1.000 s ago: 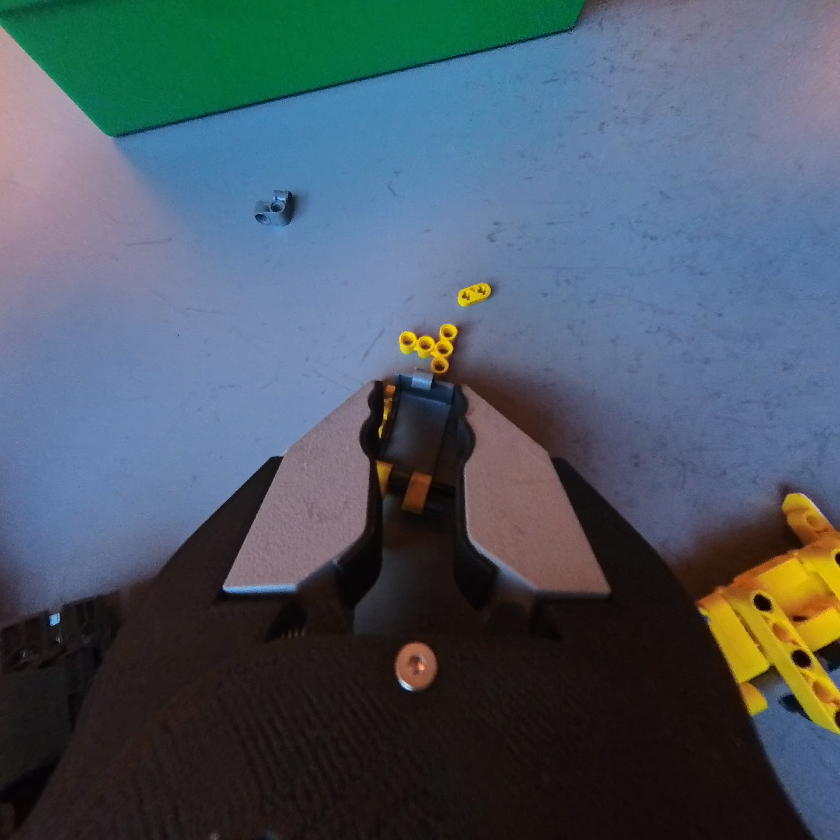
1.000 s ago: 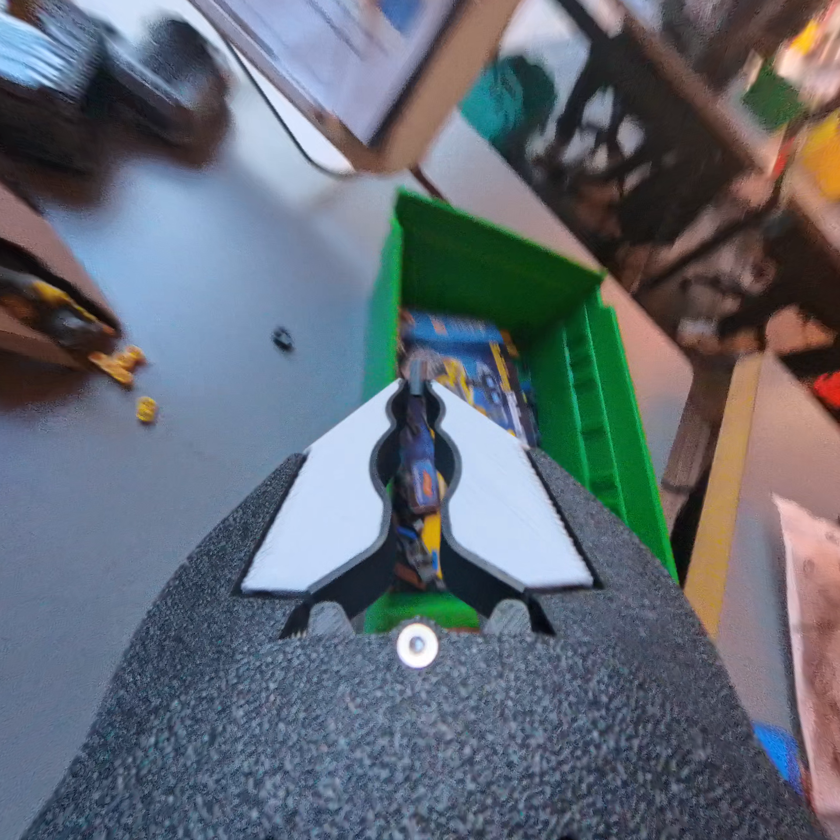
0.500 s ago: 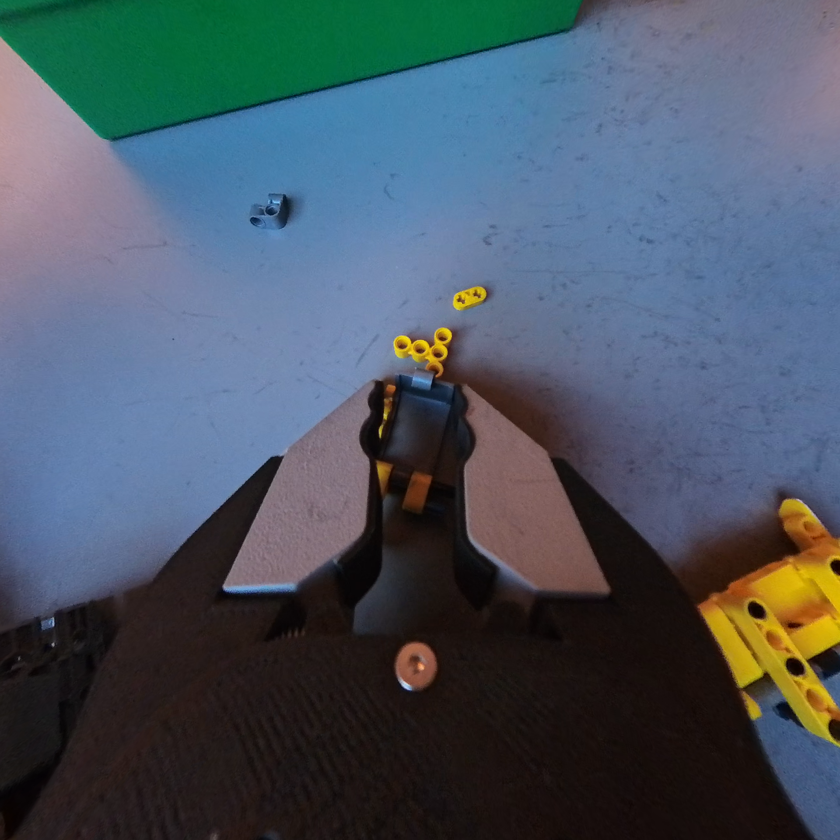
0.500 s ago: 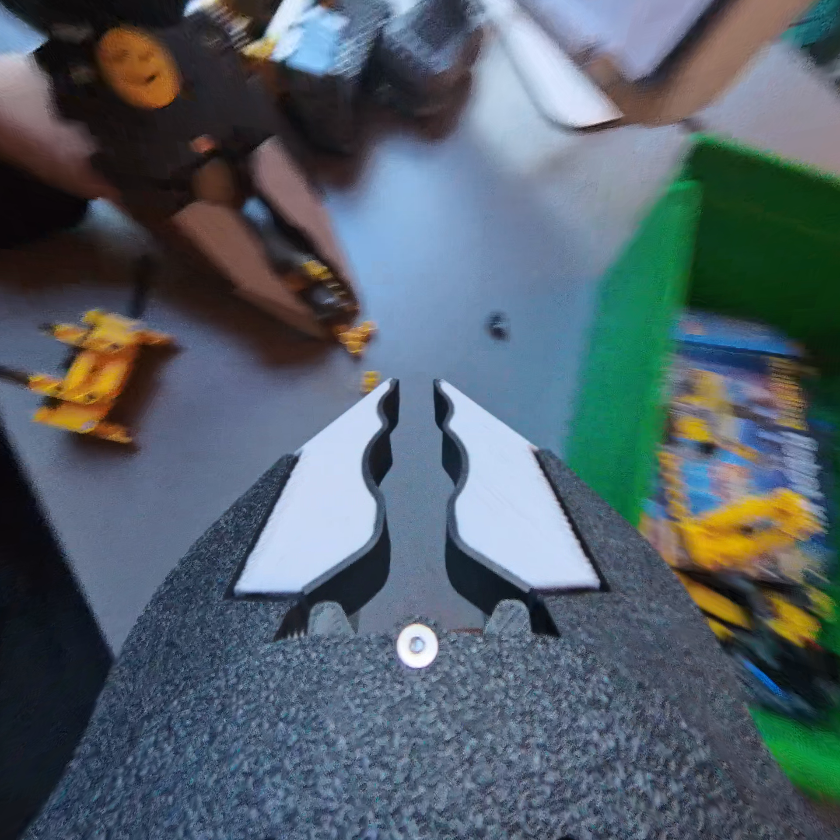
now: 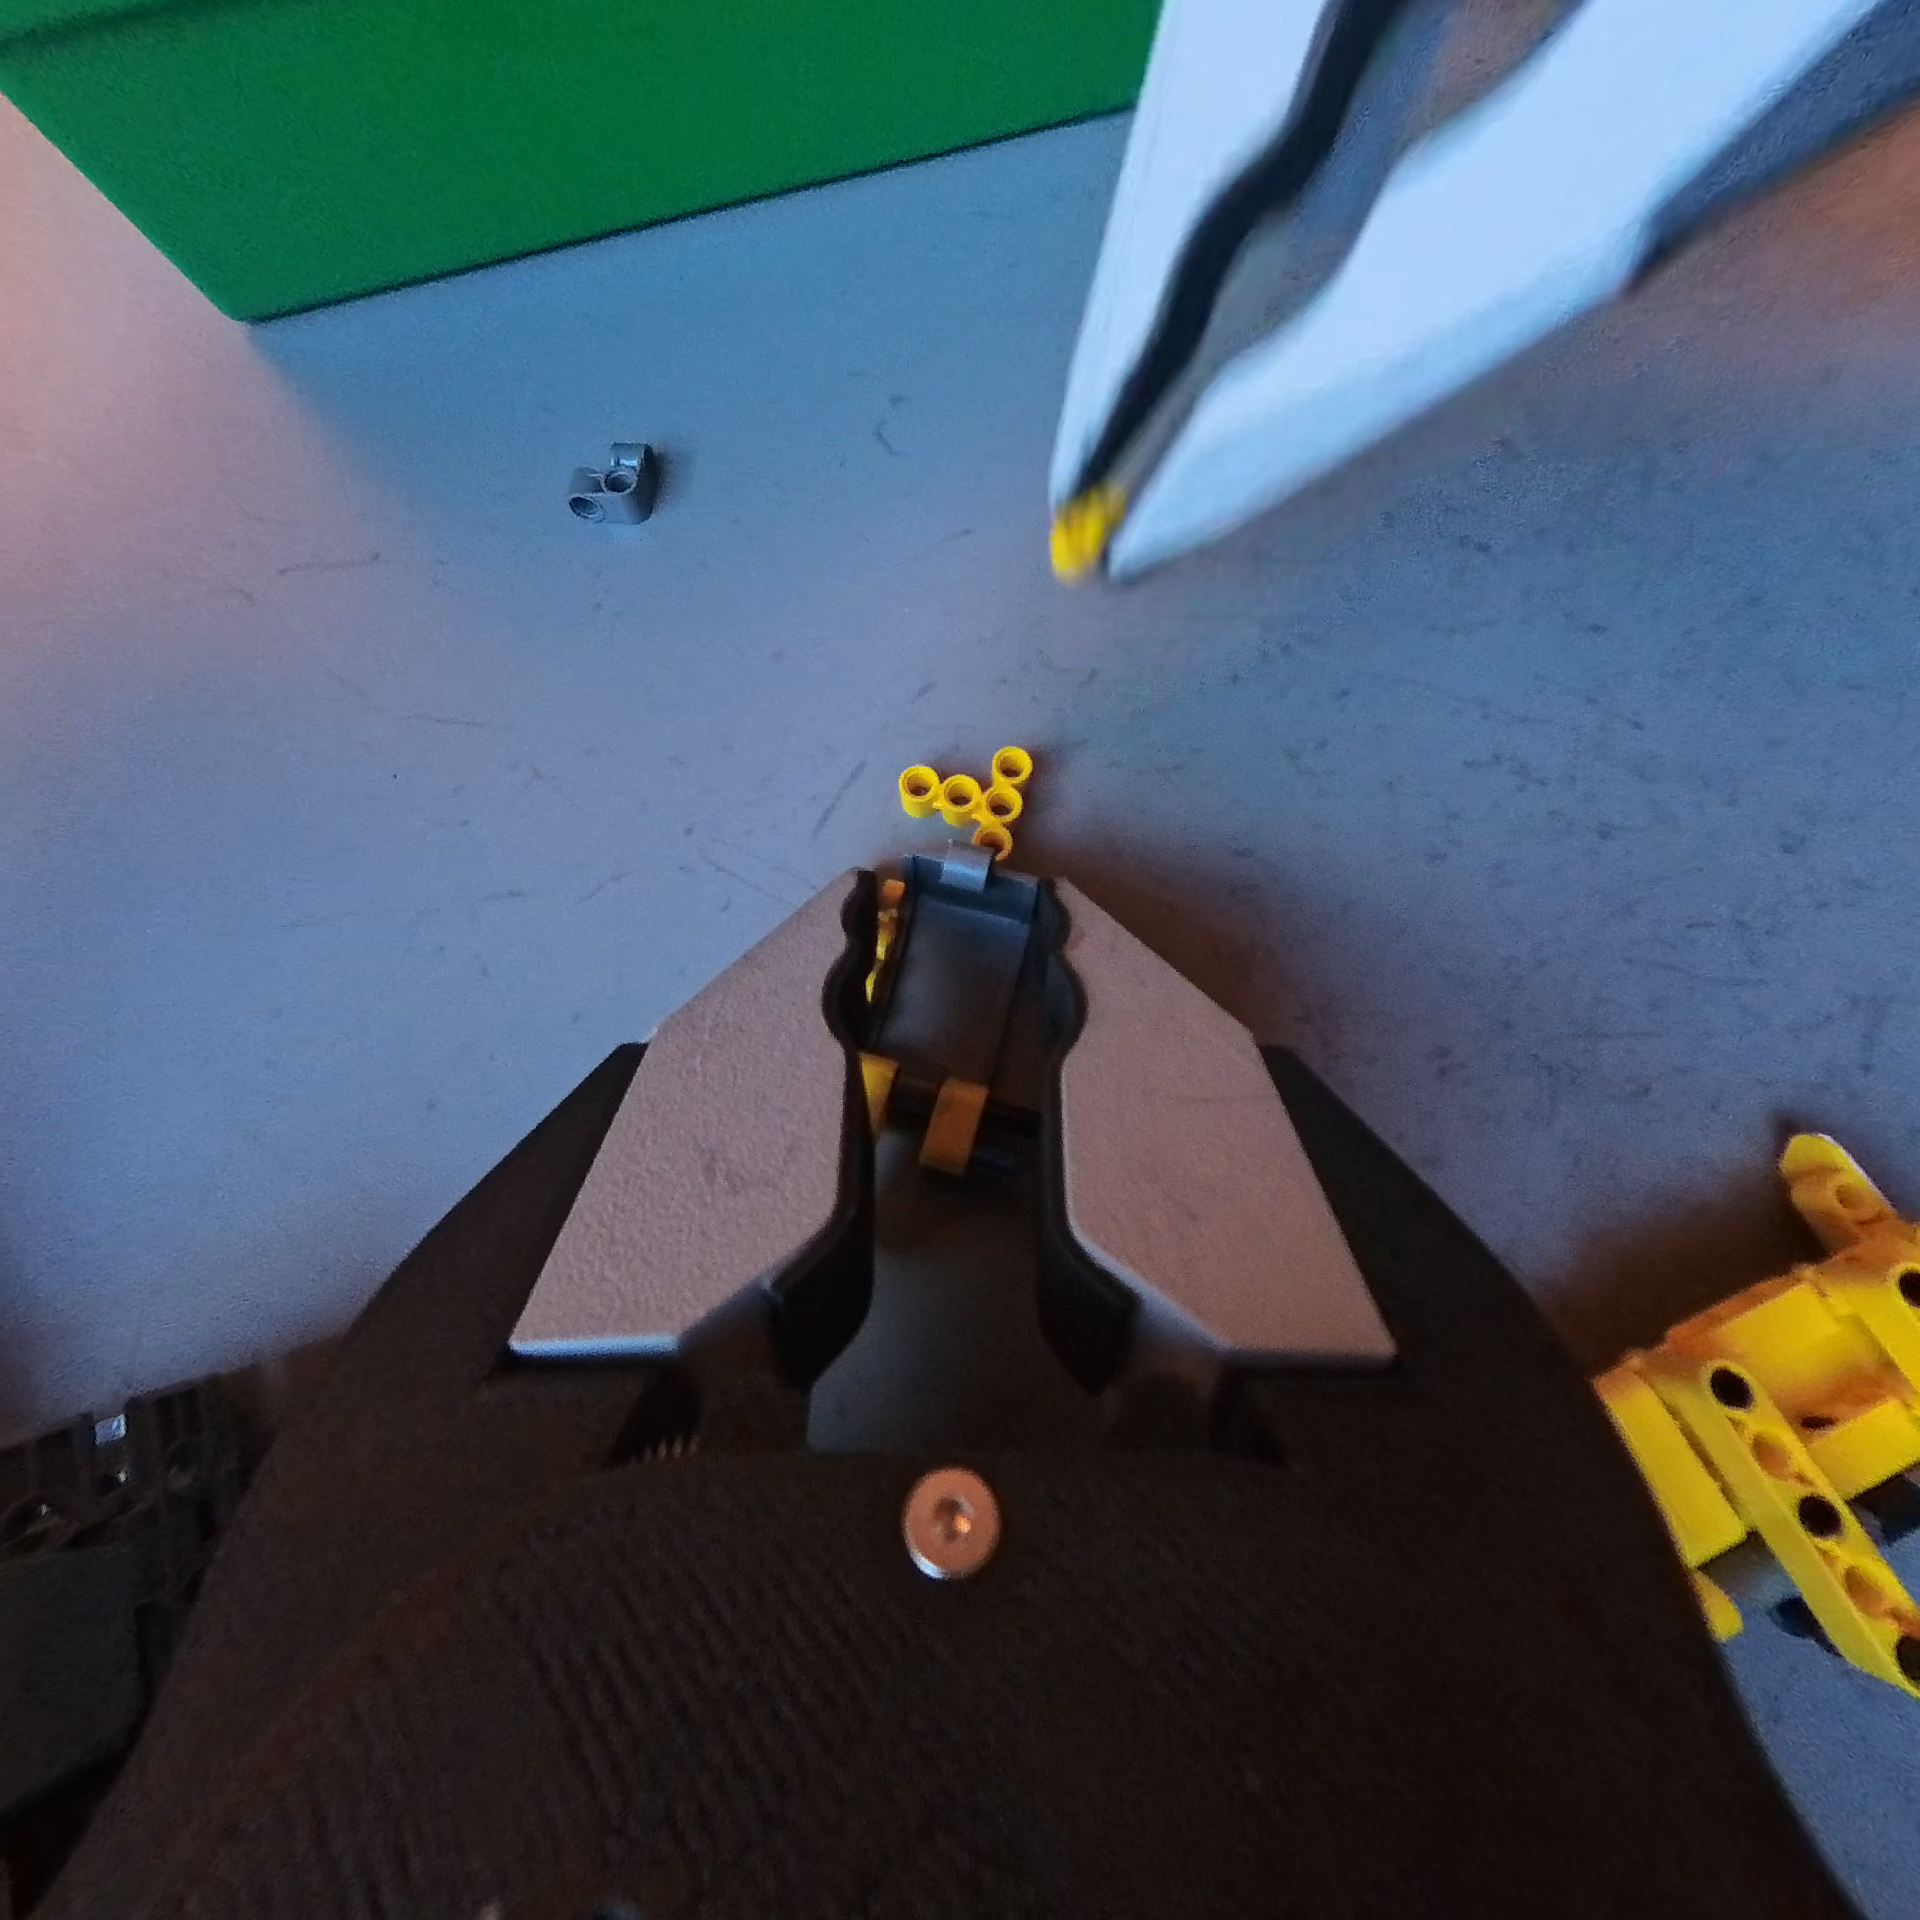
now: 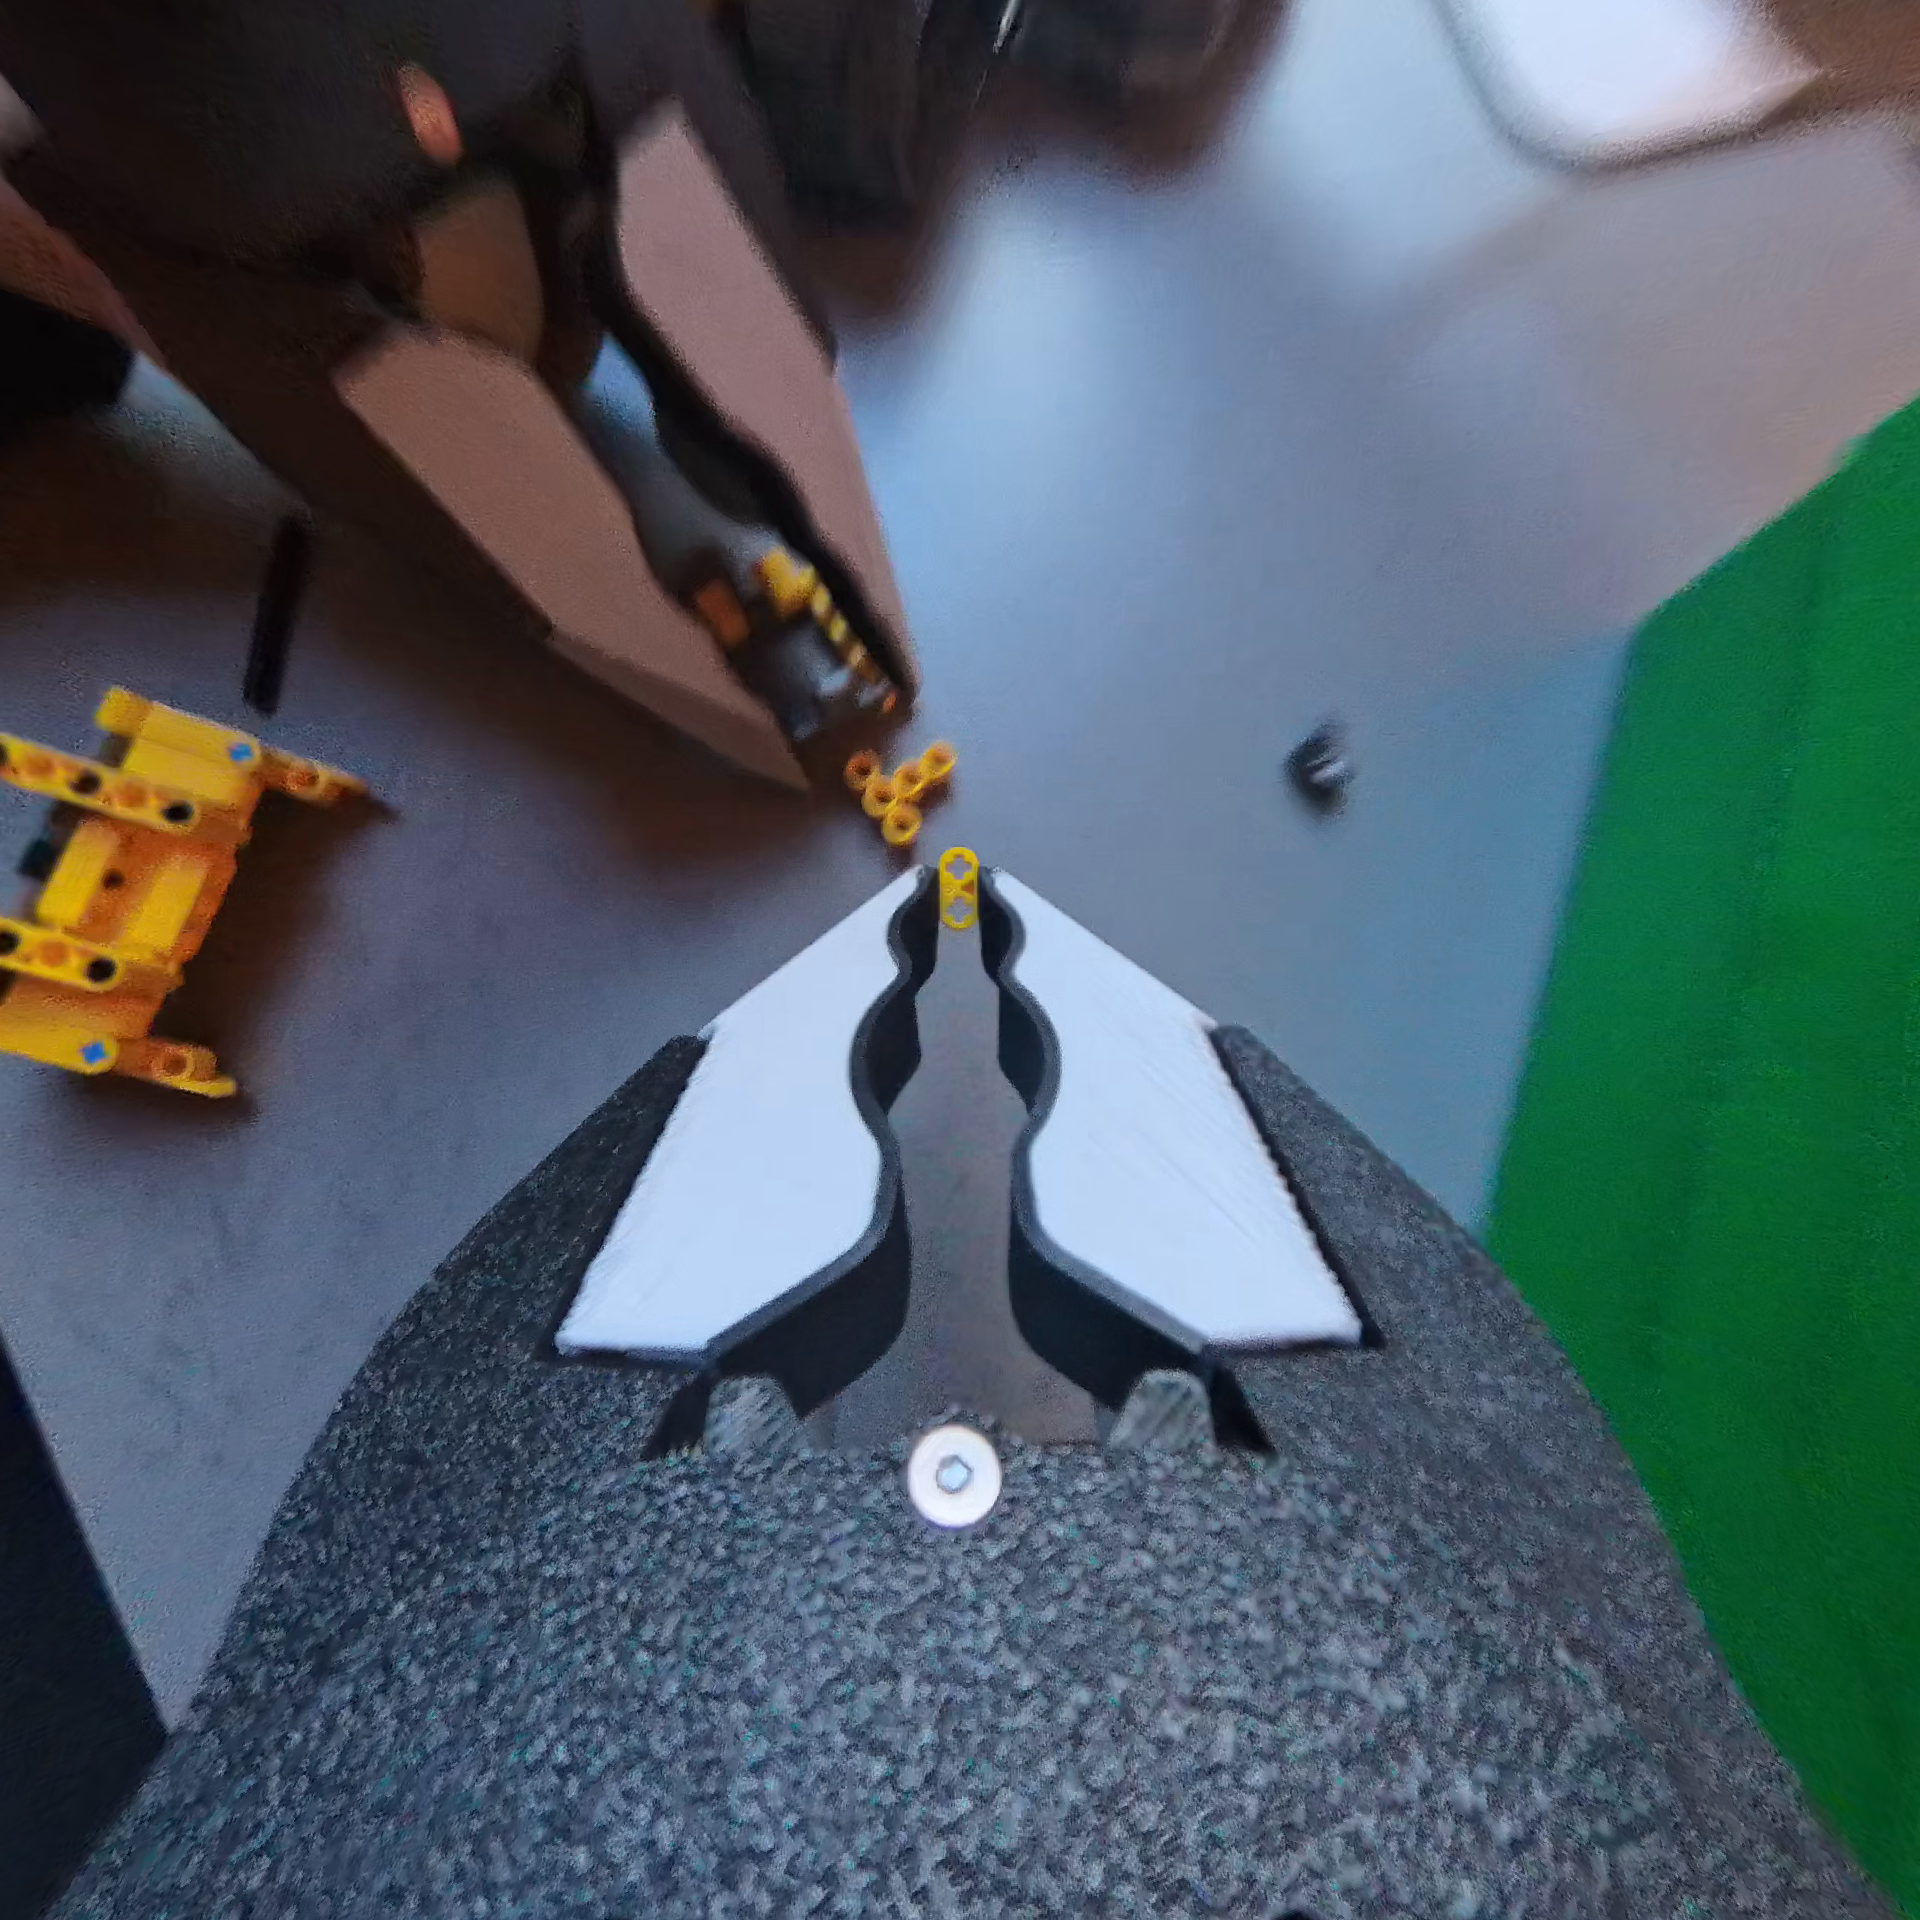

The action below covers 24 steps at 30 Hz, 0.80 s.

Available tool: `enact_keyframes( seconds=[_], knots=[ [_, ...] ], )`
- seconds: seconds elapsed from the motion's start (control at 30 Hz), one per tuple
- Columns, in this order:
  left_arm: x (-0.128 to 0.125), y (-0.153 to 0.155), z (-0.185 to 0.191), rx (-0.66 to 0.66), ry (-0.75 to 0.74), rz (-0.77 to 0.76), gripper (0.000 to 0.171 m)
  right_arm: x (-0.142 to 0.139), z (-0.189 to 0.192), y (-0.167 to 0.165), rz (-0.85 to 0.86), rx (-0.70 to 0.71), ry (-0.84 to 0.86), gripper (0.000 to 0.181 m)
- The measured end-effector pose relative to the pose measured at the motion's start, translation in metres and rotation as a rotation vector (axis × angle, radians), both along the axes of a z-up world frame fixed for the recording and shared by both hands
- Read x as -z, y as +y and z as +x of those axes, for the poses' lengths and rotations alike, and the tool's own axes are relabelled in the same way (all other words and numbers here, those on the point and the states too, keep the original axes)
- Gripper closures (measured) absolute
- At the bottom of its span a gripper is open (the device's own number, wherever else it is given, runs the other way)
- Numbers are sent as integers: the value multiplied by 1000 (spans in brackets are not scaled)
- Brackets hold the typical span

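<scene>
My left gripper [image 5: 956, 883] is shut on a dark grey and yellow brick assembly [image 5: 956, 987], low over the grey table. It also shows in the right wrist view [image 6: 842, 727] with the assembly [image 6: 800, 634] between its fingers. A yellow T-shaped brick piece [image 5: 971, 795] lies just past its tips, also seen in the right wrist view [image 6: 899, 784]. My right gripper [image 6: 957, 873] is shut on a small yellow two-hole link [image 6: 957, 886] at its fingertips. It enters the left wrist view [image 5: 1096, 551] from the top right, with the link [image 5: 1086, 535] at its tip.
A green bin [image 5: 520, 135] stands at the back, on the right in the right wrist view [image 6: 1766, 935]. A small grey connector [image 5: 613, 494] lies loose near it. A larger yellow brick assembly [image 5: 1787, 1455] sits at the right, and a black part [image 5: 83, 1455] lies at the lower left. My hands' fingertips stand some 6 cm from each other. The small grey connector [image 5: 613, 494] is about 10 cm from both grippers' fingertips. The right camera catches it too, in the right wrist view [image 6: 1300, 745].
My right gripper swung from over the green bin to the table and closed on the small yellow link, which has left its spot. My left gripper has stayed put.
</scene>
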<state>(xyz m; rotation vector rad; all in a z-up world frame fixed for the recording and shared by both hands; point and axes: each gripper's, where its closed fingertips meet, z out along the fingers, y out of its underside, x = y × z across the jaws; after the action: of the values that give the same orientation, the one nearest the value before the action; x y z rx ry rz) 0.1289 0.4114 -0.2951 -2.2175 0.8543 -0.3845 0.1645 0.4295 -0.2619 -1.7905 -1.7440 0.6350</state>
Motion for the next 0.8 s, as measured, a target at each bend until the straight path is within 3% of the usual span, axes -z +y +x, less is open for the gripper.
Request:
enact_keyframes(
  seconds=[0.03, 0.17, 0.23, 0.3, 0.33, 0.47, 0.53, 0.67, 0.8],
  knots=[
    [0, 0, 0, 0, 1, 0, 144, -23, 2, 9, 67, 30, 52, 177],
    [0, 0, 0, 0, 1, 1, 144, -114, 43, 87, 255, 295, 210, 177],
    [0, 0, 0, 1, 7, 2, 144, -114, 71, 127, 218, 395, 140, 174],
    [0, 0, 0, 3, 6, 1, 144, -97, 87, 144, 140, 441, 31, 148],
    [0, 0, 0, 4, 5, 1, 144, -95, 89, 145, 127, 440, 23, 147],
    [0, 1, -5, -10, 16, -2, 144, -100, 81, 129, 115, 413, 67, 153],
    [0, 1, -9, -18, 22, -5, 144, -94, 54, 86, 31, 269, 125, 159],
    [0, 1, -10, -19, 16, -8, 144, -34, 12, 4, -79, -1, 26, 158],
    [0, 1, -10, -19, 10, -8, 144, 11, -16, -22, -167, -56, -11, 149]
  ],
)
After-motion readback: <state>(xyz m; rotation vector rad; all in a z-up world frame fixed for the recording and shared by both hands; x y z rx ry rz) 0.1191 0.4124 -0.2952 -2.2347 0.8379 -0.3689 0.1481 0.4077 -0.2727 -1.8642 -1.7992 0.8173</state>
